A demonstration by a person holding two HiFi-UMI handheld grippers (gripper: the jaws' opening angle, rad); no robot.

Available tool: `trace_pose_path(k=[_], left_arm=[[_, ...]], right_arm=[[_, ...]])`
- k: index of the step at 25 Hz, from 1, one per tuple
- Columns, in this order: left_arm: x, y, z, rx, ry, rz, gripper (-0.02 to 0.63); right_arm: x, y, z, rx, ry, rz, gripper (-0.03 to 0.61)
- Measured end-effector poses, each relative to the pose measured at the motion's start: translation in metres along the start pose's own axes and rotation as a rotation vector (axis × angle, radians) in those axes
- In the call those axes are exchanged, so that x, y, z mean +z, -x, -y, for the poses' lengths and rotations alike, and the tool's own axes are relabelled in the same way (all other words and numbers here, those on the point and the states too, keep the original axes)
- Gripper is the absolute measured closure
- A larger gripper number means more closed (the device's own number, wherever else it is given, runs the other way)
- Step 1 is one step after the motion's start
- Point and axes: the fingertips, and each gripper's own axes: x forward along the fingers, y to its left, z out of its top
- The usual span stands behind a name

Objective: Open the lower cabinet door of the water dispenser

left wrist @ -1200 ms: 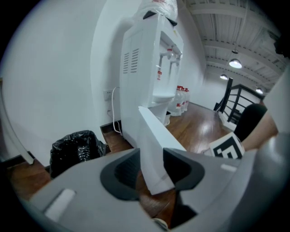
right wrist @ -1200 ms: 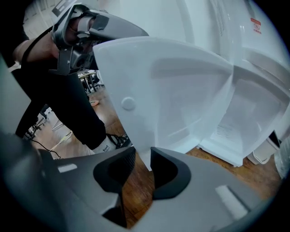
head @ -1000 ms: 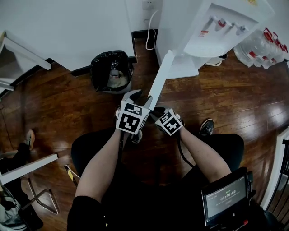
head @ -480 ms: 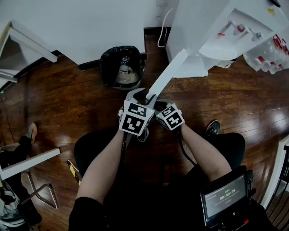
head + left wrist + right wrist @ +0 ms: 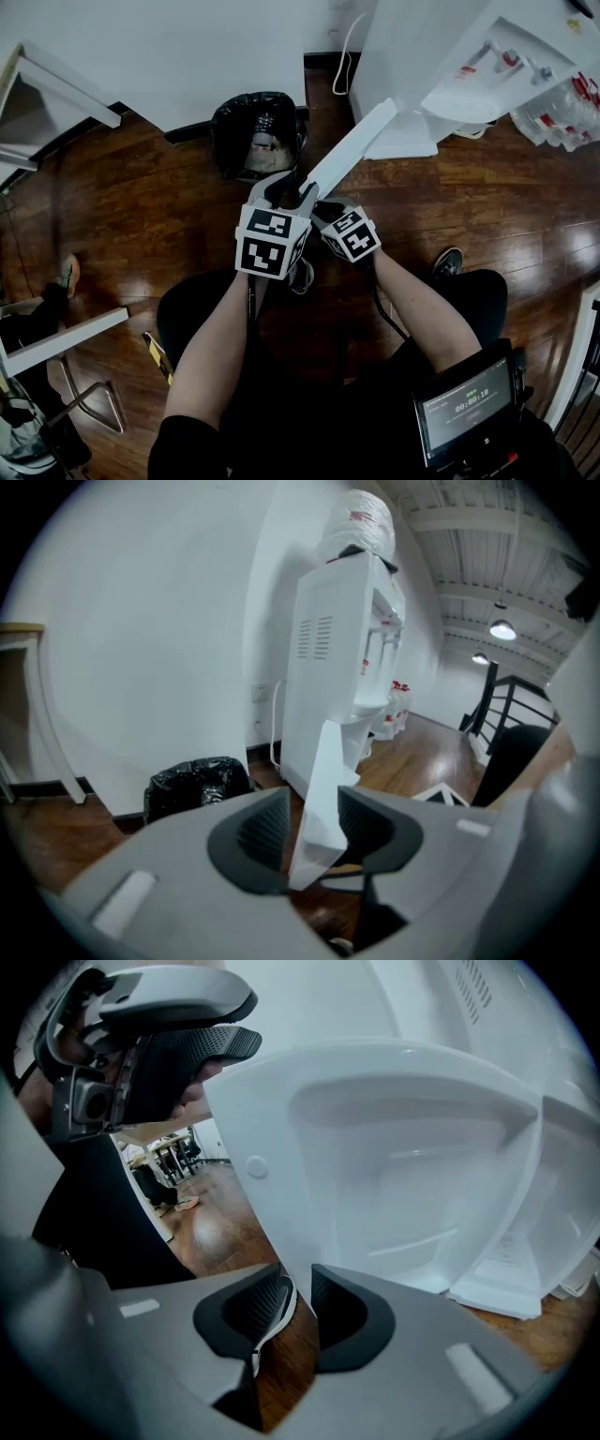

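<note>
The white water dispenser point(image 5: 422, 56) stands at the upper right, and its lower cabinet door point(image 5: 347, 155) is swung out toward me. My left gripper point(image 5: 286, 192) is shut on the door's free edge. In the left gripper view the door point(image 5: 323, 789) sits upright between the dark pads point(image 5: 262, 832) of that gripper point(image 5: 314, 832). My right gripper point(image 5: 323, 211) grips the same edge just beside it. The door's hollow inner face point(image 5: 403, 1147) fills the right gripper view, with its lower corner clamped in my right gripper point(image 5: 302, 1307). The left gripper point(image 5: 159, 1044) shows there at the upper left.
A black bin with a bag point(image 5: 258, 131) stands on the wooden floor just left of the door. Water bottles point(image 5: 572, 103) lie at the far right. A white table point(image 5: 56, 84) is at the left, and a tablet point(image 5: 467, 408) rests at my lower right.
The door has swung further out from the dispenser, and both grippers have moved along with its free edge. Both grips look unchanged.
</note>
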Motion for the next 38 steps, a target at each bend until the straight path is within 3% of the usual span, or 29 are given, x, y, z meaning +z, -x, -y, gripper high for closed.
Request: trace_pose_path(k=[13,19,24,31,34,38], left_arm=[[0.017,-0.003,0.009,-0.022,0.003,0.028,0.436],[0.039,-0.020,0.052,-0.093,-0.020,0.062,0.436],[0.066,-0.039,0.116,-0.198,-0.026,0.100,0.448],[0.125,-0.066,0.203,-0.321,-0.069,0.218,0.470],[0.149,-0.074,0.224,-0.344,-0.089,0.273,0.488],[0.162,-0.074,0.242,-0.348,-0.051,0.315,0.495]], right_arm=[[-0.008,0.018,0.006,-0.017,0.016,-0.015,0.479],[-0.011,0.075,0.045,-0.111,-0.046,0.039,0.482],[0.000,0.144,0.084,-0.212,-0.117,0.154,0.514],[0.057,0.272,0.151,-0.439,-0.168,0.400,0.551],[0.073,0.322,0.165,-0.514,-0.177,0.464,0.563],[0.069,0.364,0.171,-0.570,-0.197,0.522,0.566]])
